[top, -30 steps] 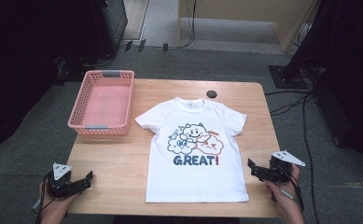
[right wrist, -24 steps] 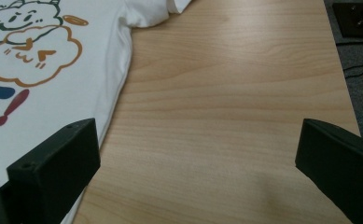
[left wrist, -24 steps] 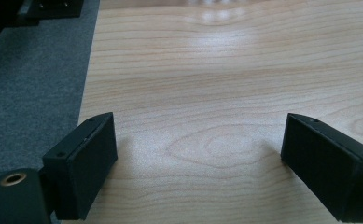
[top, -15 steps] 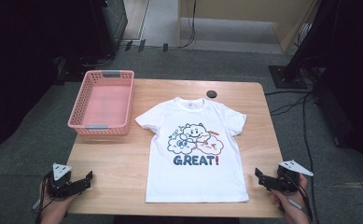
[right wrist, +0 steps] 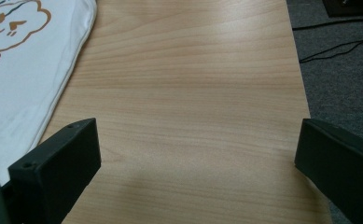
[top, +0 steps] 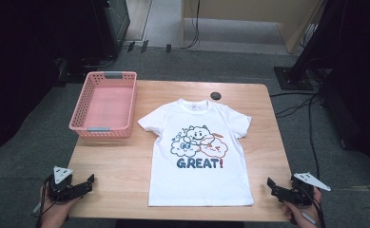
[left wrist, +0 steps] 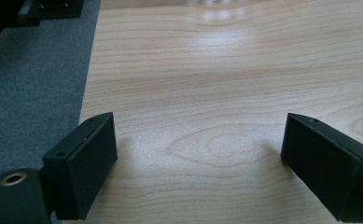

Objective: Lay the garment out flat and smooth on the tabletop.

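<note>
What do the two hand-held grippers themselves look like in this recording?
Both are black. The left hand-held gripper and right hand-held gripper each carry a pale grey three-cornered plate on top. Their jaws are flat, blocky black pads with small screw holes. A thin cable trails from each.

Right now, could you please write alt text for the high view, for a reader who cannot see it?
A white T-shirt printed "GREAT!" lies flat on a wooden table, beside an empty pink basket. The left gripper and right gripper wait open at the near corners.

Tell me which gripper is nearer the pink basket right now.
Left. The left gripper sits at the table's near left corner, straight below the pink basket. The right gripper is at the near right corner, beyond the T-shirt.
</note>
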`<state>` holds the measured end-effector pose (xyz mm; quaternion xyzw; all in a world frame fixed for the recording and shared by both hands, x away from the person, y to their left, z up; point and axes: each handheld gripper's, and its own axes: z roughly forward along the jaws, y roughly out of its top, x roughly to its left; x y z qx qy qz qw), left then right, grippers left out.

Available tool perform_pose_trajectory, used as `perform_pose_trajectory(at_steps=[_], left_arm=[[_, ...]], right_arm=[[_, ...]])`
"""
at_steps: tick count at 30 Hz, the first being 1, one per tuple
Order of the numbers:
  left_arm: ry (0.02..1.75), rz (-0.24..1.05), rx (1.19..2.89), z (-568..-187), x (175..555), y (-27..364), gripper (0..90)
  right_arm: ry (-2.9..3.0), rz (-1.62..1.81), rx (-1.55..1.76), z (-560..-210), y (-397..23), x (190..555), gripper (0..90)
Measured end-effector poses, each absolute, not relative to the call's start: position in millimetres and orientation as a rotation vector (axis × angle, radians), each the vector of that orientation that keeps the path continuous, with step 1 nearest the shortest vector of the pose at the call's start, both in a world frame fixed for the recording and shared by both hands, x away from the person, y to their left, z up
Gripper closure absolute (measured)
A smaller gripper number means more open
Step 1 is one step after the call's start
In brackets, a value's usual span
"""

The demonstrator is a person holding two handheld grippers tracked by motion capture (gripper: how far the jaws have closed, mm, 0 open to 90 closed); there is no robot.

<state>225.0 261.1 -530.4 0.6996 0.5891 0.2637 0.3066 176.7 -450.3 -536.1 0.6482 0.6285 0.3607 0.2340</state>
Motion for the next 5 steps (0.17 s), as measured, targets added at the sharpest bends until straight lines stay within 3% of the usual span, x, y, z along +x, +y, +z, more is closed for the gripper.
perform_pose_trajectory(at_steps=[5], left_arm=[[1.559,0.697,1.851,-530.4,225.0,261.1,10.8]], right_arm=[[1.737,0.984,1.805,-536.9,-450.1,179.0,0.5]])
